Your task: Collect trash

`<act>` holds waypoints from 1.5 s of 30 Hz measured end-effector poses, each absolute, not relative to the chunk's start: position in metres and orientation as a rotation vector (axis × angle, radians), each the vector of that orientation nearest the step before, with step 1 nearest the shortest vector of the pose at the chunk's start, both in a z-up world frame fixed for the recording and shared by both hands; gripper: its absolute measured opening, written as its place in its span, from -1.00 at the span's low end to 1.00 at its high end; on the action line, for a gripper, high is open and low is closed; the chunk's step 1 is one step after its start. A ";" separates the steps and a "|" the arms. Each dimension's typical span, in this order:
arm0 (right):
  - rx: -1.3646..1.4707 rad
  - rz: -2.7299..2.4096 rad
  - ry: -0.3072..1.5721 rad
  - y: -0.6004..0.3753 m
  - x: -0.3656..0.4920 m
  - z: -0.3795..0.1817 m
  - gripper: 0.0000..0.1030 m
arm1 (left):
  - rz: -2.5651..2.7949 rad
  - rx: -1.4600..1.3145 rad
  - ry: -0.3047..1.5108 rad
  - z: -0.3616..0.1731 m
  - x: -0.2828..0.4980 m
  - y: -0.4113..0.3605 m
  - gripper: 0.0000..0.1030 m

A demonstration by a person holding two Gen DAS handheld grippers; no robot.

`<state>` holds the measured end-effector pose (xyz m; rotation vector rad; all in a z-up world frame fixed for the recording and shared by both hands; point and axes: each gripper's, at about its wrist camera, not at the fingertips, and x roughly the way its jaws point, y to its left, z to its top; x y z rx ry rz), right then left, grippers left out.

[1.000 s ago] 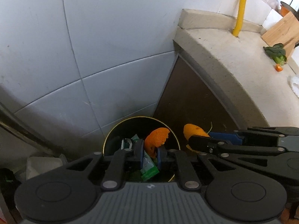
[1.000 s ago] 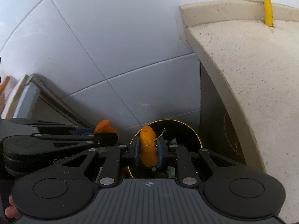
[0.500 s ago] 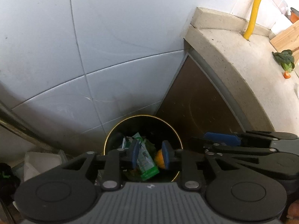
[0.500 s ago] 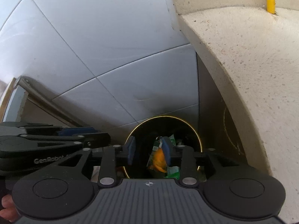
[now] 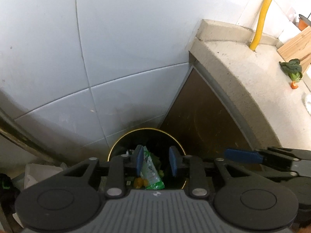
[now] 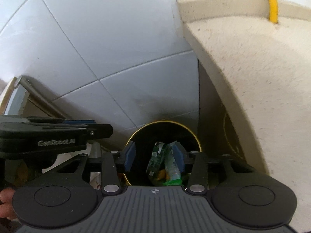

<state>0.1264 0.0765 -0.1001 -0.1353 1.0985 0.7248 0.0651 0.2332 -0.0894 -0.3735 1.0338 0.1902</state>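
Observation:
A black trash bin with a gold rim stands on the floor against the tiled wall. Inside lie green-and-white wrappers and orange peel pieces. My left gripper hovers over the bin, open, with nothing between its blue pads. My right gripper also hangs over the bin; its jaws are opening and nothing is held between them. Each gripper shows in the other's view: the right gripper at the right side, the left gripper at the left side.
A beige stone counter juts out to the right above the bin. On it are a yellow pipe, a wooden board, a leafy green and a carrot bit. White tiled wall behind.
Both grippers let go of the orange peels that they held; the peels dropped into the bin. Both sets of jaws have spread apart, the right one wider.

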 end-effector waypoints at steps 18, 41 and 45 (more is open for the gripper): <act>-0.198 0.518 0.766 0.030 0.086 -0.005 0.55 | 0.139 -0.284 0.900 -0.070 0.055 0.218 -0.51; -0.220 0.253 0.612 -0.066 0.071 0.032 0.58 | -0.027 -0.113 0.704 -0.033 0.040 0.150 -0.42; -0.205 0.229 0.618 -0.079 0.077 0.033 0.58 | -0.091 -0.086 0.659 -0.015 0.045 0.125 -0.41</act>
